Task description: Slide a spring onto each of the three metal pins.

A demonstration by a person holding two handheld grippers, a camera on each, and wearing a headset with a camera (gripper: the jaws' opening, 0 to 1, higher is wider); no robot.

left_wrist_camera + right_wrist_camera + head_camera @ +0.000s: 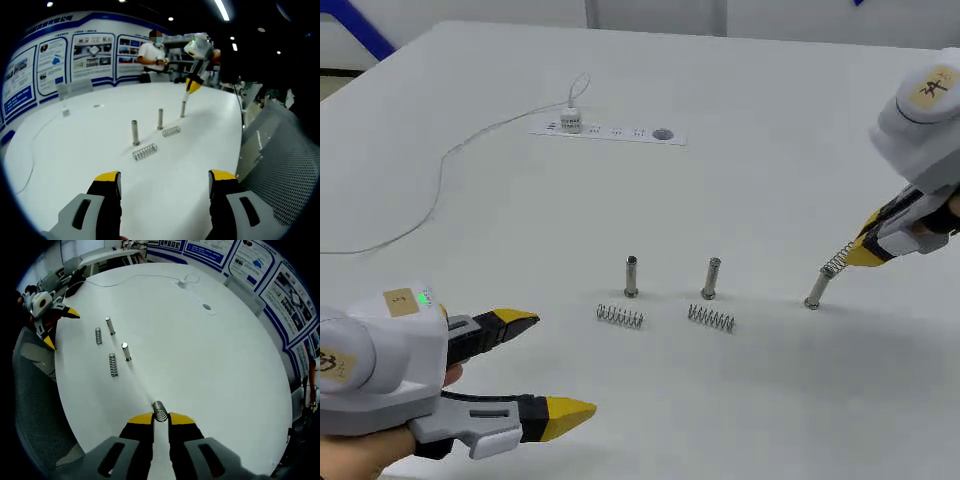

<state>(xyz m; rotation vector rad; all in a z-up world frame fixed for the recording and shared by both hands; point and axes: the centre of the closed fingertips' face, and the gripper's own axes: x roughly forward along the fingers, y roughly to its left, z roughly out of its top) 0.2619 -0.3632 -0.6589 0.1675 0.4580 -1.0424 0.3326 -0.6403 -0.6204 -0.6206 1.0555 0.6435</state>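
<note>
Jaws of down-tilted right gripper [852, 255] pinch spring [837, 262] at leaning pin [814, 291]; left gripper [558, 363] spread.

A white round-edged tabletop [740, 90] fills the foreground. On it, at eleven o'clock in the head view, lies a flat white power strip [620, 132], and a thin white cable [450, 150] runs from it toward nine o'clock. In the left gripper view, blue-trimmed display boards [75, 50] line the wall at ten o'clock, a ceiling strip light [222, 9] glows at one o'clock, a person in a white shirt [151, 52] stands beyond the table's far edge at twelve, and a grey mesh surface [280, 160] sits at four o'clock.
</note>
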